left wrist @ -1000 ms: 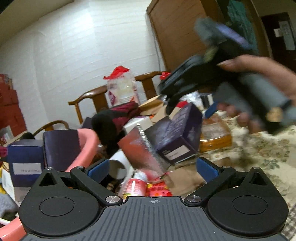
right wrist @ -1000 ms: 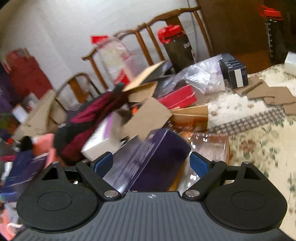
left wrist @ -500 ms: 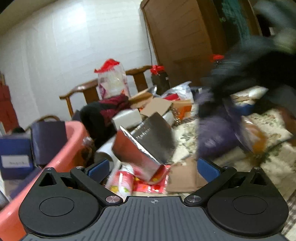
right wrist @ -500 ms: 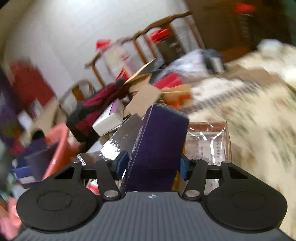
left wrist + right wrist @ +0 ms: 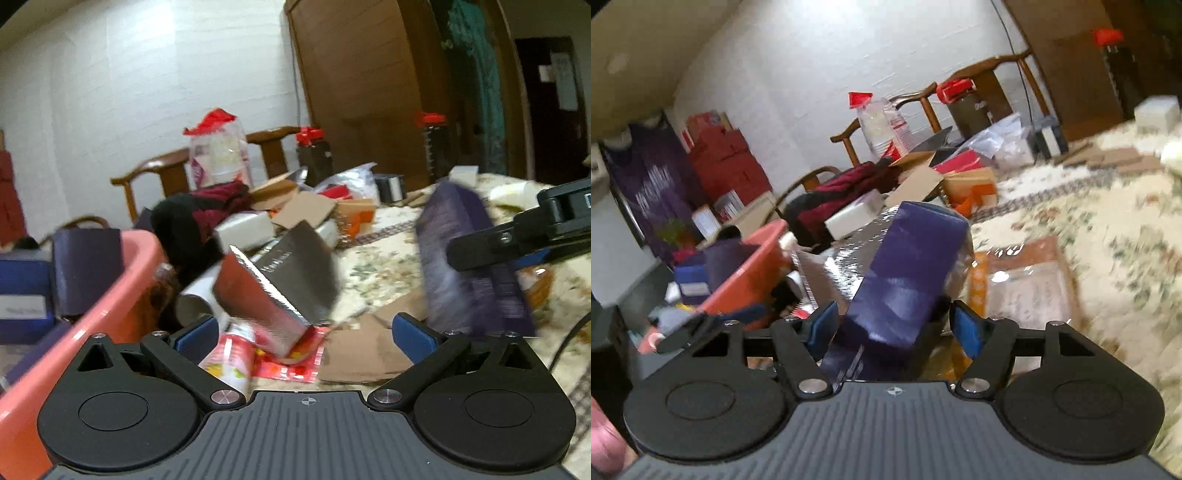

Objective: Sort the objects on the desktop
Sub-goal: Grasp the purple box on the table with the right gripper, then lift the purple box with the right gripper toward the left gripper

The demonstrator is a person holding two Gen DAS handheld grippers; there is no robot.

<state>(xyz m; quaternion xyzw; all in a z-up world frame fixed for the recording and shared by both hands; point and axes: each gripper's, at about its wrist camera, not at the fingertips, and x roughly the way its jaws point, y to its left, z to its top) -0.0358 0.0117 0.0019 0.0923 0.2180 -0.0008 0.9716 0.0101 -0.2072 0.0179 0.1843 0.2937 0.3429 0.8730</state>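
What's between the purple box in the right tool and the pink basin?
The right tool holds the purple box lifted off the table. Toward the pink basin, the tilted silver foil box and a white tube beside the rim lie low in the path. Carried high, nothing visible blocks it; boxes already sit inside the basin.

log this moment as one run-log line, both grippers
right gripper: shut on purple box, lifted off table | left gripper: open, empty, over silver foil box | pink basin: at left, holds purple boxes
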